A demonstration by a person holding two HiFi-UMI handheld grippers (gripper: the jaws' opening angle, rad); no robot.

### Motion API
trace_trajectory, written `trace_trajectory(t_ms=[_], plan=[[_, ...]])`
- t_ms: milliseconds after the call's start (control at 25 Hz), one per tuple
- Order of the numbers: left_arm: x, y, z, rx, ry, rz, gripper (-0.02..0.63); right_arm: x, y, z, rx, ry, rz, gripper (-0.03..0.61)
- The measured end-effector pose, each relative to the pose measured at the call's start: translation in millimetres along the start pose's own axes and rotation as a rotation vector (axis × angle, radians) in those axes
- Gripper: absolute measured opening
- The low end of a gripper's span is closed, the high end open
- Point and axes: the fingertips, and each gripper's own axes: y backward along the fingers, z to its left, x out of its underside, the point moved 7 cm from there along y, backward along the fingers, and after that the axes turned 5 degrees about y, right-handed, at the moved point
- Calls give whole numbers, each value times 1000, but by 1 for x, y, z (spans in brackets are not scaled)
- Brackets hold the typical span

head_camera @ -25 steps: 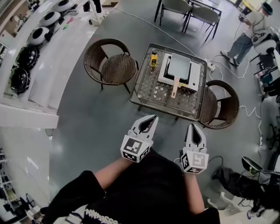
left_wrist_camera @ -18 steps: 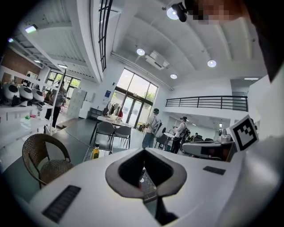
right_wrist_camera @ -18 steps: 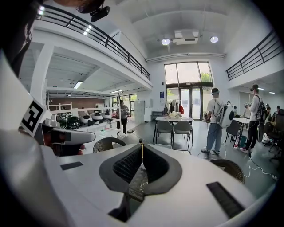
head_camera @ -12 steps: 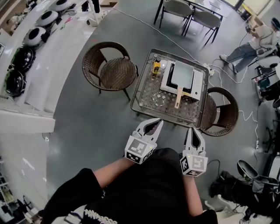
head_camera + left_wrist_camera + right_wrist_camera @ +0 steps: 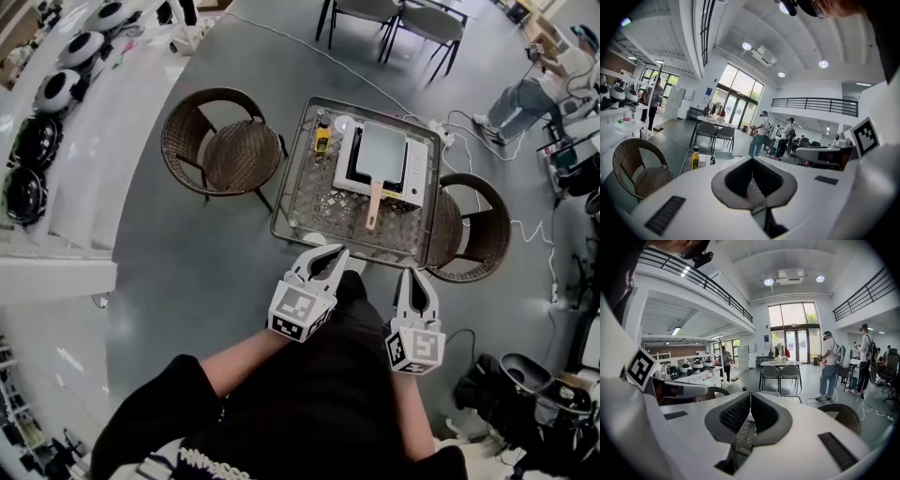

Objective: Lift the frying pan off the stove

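**A:** Surface and room?
**B:** Smooth grey floor [image 5: 187,281] in a tall white hall. Low table [image 5: 298,211] just ahead of both sets of fingertips, glass top in a metal frame.

**A:** Around, and in the way?
**B:** Brown wicker chair [image 5: 225,150] ahead and left of the left gripper [image 5: 339,250]. Second wicker chair [image 5: 478,230] ahead and right of the right gripper [image 5: 413,273]. Yellow bottle [image 5: 322,139] far ahead of the fingers, on the table. White counter [image 5: 84,187] well off to the left.

**A:** Task's thing?
**B:** Square grey frying pan [image 5: 382,150], flat on the white stove [image 5: 417,173], well ahead of the fingers. Pale wooden handle [image 5: 372,208] pointing back toward them.

**A:** Fingers?
**B:** Clenched on both grippers, tips meeting, dark ribbed pads face to face, empty.
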Motion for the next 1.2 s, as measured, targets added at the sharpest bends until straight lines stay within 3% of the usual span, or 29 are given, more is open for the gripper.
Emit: trace_trajectory(t_ms=[280,480,800,1000,1200], plan=[[-13,-48,5,-8,-9,38,15,1,-40,-33,-99,-76,-28,31],[-9,-99,12,-58,-11,139,15,5,-71,-57,-210,-67,50,31],[12,-184,27,-116,12,283,15,-1,-120,-131,-198,-159,73,31],[41,-232,46,-179,81,379,15,5,-151,-177,-227,-242,87,31],[62,-268,59,-238,61,456,15,11,-178,-203,-260,-259,131,31]])
